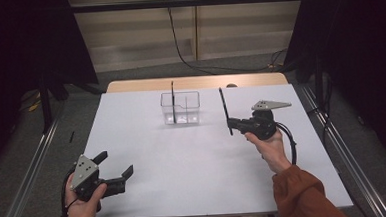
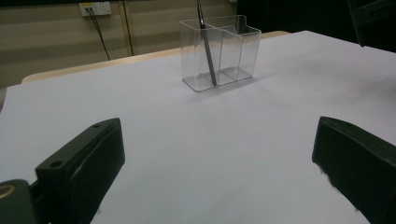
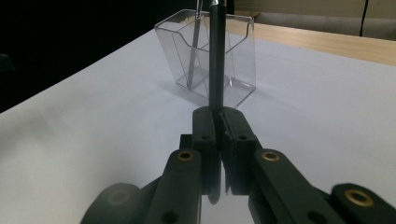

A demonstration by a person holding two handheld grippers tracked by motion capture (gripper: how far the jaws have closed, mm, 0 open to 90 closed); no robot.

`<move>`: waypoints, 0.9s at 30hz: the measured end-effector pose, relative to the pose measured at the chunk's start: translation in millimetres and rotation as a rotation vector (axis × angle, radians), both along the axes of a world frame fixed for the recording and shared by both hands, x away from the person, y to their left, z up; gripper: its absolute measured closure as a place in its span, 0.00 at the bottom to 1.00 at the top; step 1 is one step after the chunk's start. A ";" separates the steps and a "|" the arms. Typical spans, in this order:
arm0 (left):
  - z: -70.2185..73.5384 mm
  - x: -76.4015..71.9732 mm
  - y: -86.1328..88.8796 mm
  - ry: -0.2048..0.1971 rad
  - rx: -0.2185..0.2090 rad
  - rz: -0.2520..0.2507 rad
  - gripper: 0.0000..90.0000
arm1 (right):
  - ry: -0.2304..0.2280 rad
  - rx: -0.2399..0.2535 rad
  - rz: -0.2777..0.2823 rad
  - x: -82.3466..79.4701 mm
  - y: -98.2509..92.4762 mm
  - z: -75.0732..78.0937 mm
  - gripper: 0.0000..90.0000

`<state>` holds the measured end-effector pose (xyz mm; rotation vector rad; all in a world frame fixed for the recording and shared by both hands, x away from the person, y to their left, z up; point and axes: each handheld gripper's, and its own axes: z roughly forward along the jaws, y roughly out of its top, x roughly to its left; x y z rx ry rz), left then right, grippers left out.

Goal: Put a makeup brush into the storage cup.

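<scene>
- Right gripper, black with a grey three-cornered plate on top, held above the white table to the right of the clear plastic two-compartment holder; jaws clamped tight on a slim black pen.
- That pen gripped near its lower end, standing almost upright with a slight tilt, its upper end rising above the jaws; seen from the right gripper view as a dark shaft in front of the holder, apart from it.
- Second slim dark pen already standing in the holder's left compartment, leaning against the divider; visible also from the left gripper view and, faintly through the plastic, from the right gripper view.
- Holder placed near the far edge of the table, about the middle of its width.
- Left gripper, also black with a grey plate, held low over the near left corner of the table, well apart from the holder; jaws spread wide, nothing between them, bare white tabletop showing in the gap.
</scene>
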<state>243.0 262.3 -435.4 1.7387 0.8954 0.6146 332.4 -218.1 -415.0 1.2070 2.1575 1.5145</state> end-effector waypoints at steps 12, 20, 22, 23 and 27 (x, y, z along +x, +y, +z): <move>-0.5 0.2 -1.7 -0.002 0.003 -0.004 0.03 | -0.026 0.009 0.043 -17.9 5.2 3.5 0.94; -0.3 -0.1 -1.9 -0.003 0.002 -0.004 0.03 | -0.015 0.018 0.062 -27.3 10.3 -1.4 0.94; -0.3 -0.1 -2.2 -0.005 0.002 -0.009 0.03 | -0.022 0.025 0.073 -30.4 12.8 0.1 0.94; 0.0 -0.6 -2.3 -0.002 0.003 -0.008 0.03 | -0.026 0.027 0.081 -32.2 14.4 1.3 0.94; 1.1 -2.5 -5.4 -0.009 0.008 -0.027 0.03 | -0.039 0.033 0.107 -40.5 20.5 1.9 0.94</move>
